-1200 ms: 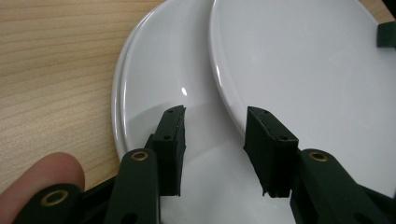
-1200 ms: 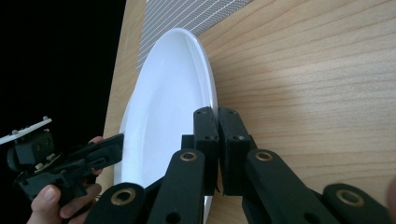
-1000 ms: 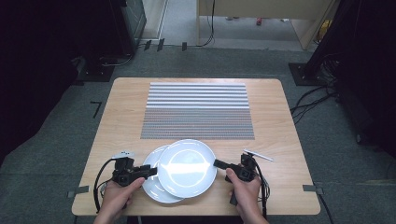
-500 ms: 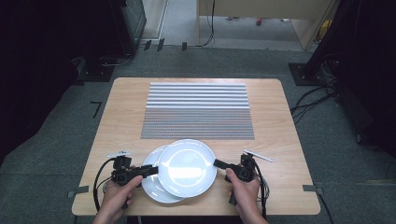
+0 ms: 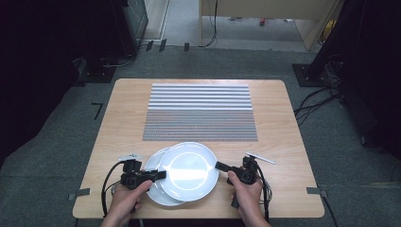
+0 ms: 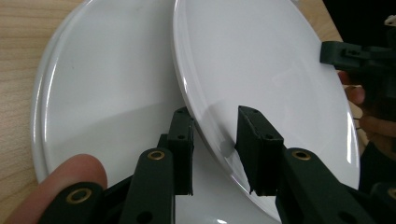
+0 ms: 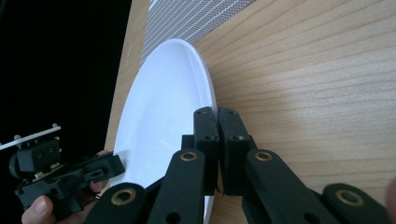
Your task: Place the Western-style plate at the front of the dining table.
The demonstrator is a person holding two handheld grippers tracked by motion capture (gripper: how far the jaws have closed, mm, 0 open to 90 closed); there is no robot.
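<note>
The right hand-held gripper [image 5: 221, 166] pinches the top plate's [image 5: 189, 171] rim. The left hand-held gripper [image 6: 214, 140] has been closing around the opposite rim, jaws not yet touching. Next: clamp, then lift it off the lower plate [image 6: 102, 98].

A striped grey mat [image 5: 200, 112] lies on the wooden table [image 5: 283, 118], cables [image 5: 314, 101] trailing beside it.

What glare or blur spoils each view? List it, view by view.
High view: sharp, but strong overhead glare whitens the upper plate centre; surroundings dark. Left gripper view: the fingertip at bottom left is out of focus; soft sheen on the lower plate. Right gripper view: table grain crisp, left side black.
</note>
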